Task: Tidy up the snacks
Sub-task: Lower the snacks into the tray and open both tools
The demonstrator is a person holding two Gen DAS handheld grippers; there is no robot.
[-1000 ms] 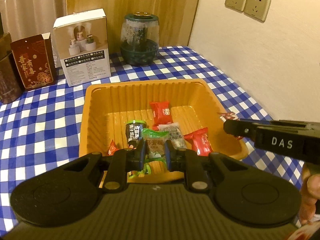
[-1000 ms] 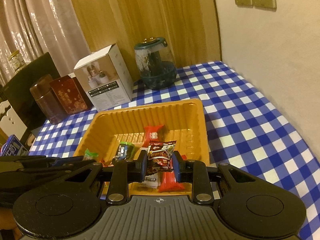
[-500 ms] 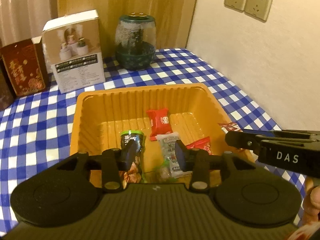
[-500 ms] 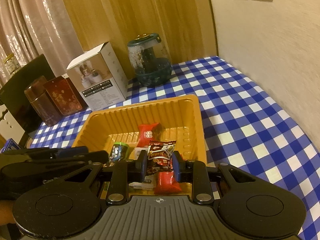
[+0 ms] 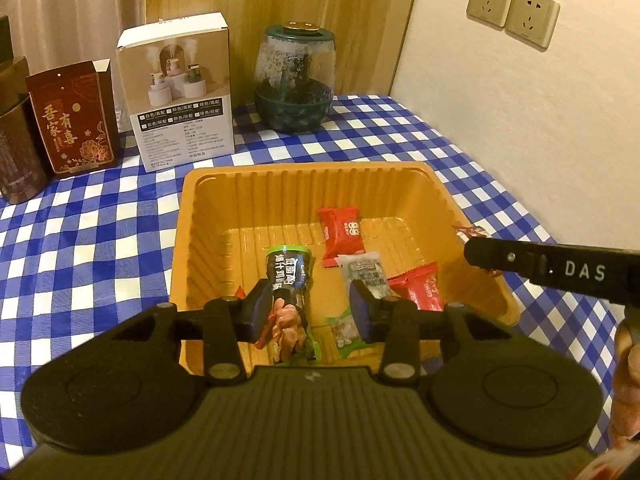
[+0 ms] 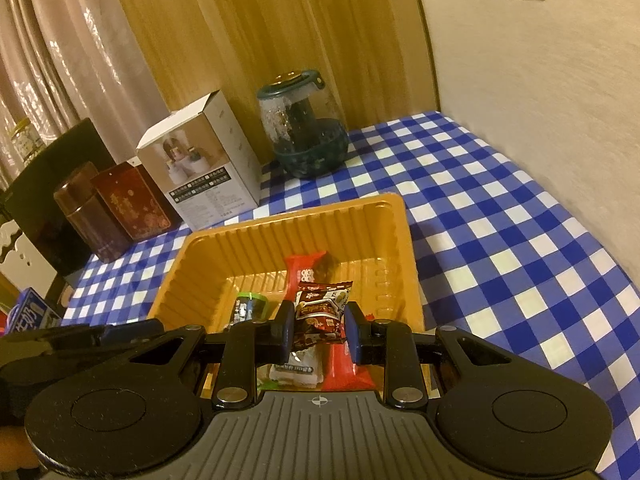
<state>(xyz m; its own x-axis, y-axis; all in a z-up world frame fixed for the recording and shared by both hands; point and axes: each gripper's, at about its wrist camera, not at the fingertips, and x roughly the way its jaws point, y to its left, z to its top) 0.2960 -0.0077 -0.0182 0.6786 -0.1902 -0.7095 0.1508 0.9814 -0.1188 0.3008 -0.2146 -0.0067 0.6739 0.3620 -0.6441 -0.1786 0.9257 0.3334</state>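
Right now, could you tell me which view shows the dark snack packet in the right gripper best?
The right wrist view: the dark snack packet sits facing the camera inside the right gripper. The left wrist view shows only its red tip.

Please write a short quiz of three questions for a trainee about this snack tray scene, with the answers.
1. True or false: the left gripper is shut on a snack.
2. What does the right gripper hold over the orange tray? A) a dark brown snack packet B) a spoon C) the white box
3. Fill in: the red packet lies ____ the tray.

Key: 1 false, its fingers stand apart with nothing clamped. 2 A, the dark brown snack packet. 3 inside.
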